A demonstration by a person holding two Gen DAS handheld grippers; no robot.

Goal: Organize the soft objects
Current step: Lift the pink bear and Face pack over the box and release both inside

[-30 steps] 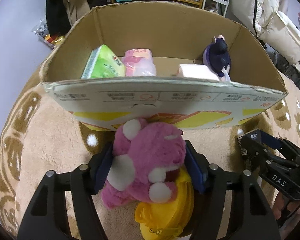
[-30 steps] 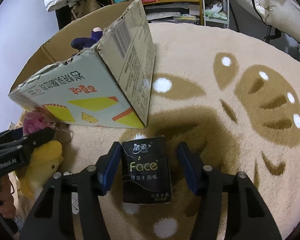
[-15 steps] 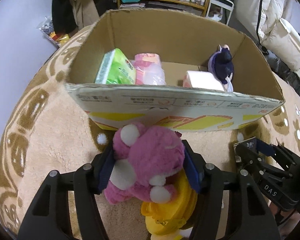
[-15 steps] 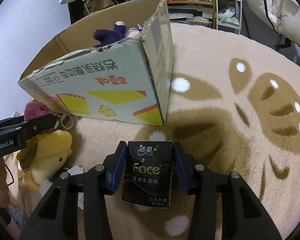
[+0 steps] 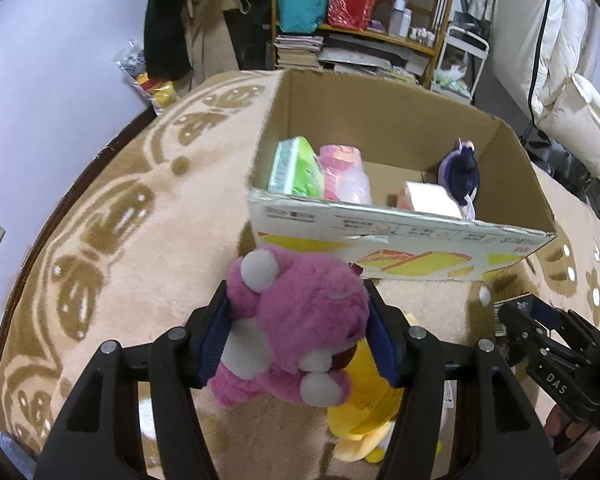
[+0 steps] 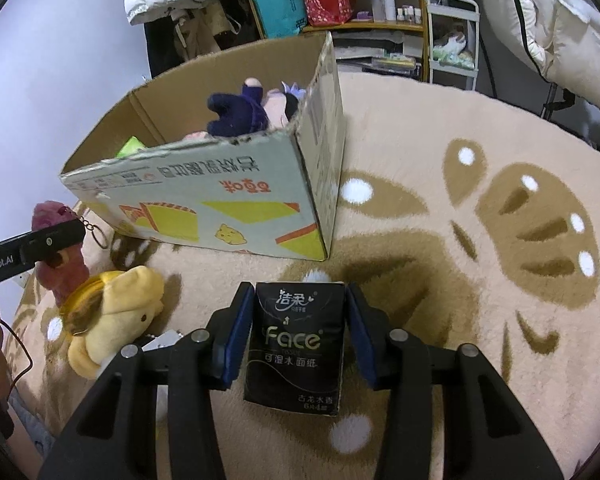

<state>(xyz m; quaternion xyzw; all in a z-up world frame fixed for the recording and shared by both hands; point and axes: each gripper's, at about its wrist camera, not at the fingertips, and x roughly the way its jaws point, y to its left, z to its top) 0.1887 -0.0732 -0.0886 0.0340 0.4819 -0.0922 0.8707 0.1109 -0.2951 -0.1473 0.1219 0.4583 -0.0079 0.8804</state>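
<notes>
My left gripper (image 5: 298,334) is shut on a pink plush bear (image 5: 296,320) and holds it above the carpet in front of the open cardboard box (image 5: 400,236). A yellow plush toy (image 5: 360,412) lies on the carpet under the bear. My right gripper (image 6: 298,334) is shut on a black tissue pack (image 6: 296,344), near the box's front right corner (image 6: 320,216). The box holds a green tissue pack (image 5: 296,166), a pink pack (image 5: 344,174), a white roll (image 5: 428,198) and a dark purple doll (image 5: 460,168).
A beige and brown patterned carpet (image 6: 480,208) covers the floor. Shelves (image 5: 360,8) with bags and bottles stand behind the box. White padded bedding (image 5: 572,80) hangs at the right. The right gripper shows in the left wrist view (image 5: 548,344).
My left gripper has lifted the pink bear up and back from the box. My right gripper has closed on the black tissue pack and raised it.
</notes>
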